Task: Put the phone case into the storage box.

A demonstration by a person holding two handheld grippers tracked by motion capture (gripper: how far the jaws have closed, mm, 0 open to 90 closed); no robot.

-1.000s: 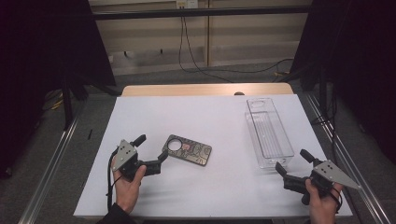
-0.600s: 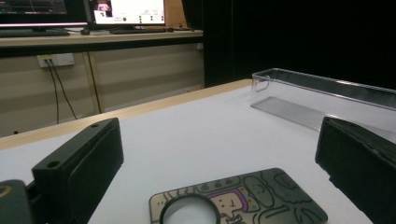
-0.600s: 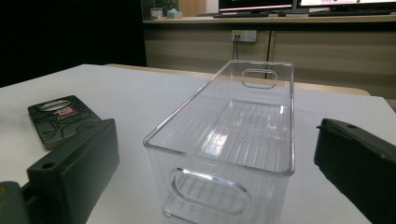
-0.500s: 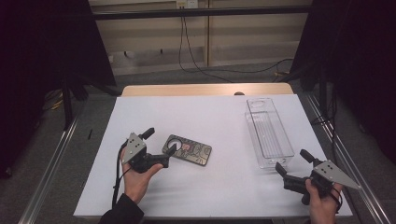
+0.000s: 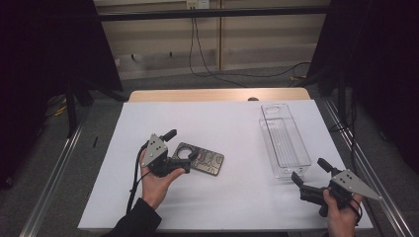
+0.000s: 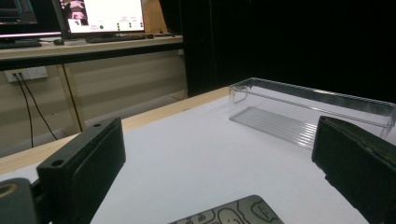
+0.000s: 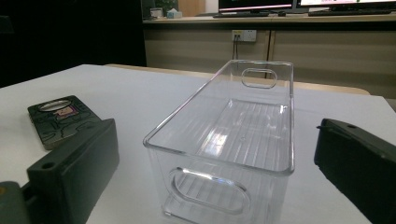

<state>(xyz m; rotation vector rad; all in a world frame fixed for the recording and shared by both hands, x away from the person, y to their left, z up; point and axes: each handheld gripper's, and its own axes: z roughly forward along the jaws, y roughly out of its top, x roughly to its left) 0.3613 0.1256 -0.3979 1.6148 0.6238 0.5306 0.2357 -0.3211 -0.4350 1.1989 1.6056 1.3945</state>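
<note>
- Left gripper point(image 5: 184, 150) low over the white table point(image 5: 237, 197), jaws spread wide, nothing between them.
- Flat dark card point(image 5: 200, 159) lying right at the jaw tips, just ahead and slightly below; near corner peeking in at the bottom of the left gripper view point(image 6: 233, 213).
- Long axis of the card running away from the left gripper toward the far jaw side, roughly in line with the reach, not across it.
- Clear bin point(image 5: 282, 140) well beyond the card, across open table from the left gripper; empty, long axis pointing away from the person.
- Right gripper point(image 5: 310, 177) parked just short of the bin's near end wall, jaws parted too, holding nothing; bin point(image 7: 233, 135) dead ahead in the right gripper view, handle cut-out facing the jaws.
- Left hand point(image 5: 155, 182) clearly the nearer one to the card; right hand point(image 5: 341, 212) far off it, but close to the bin.
- Likely call: small dip and squeeze on the card's near edge, a thin thing flat on the sheet, so tricky to get a jaw under.
- Plenty of bare table between card and bin; table edges far from both.
</note>
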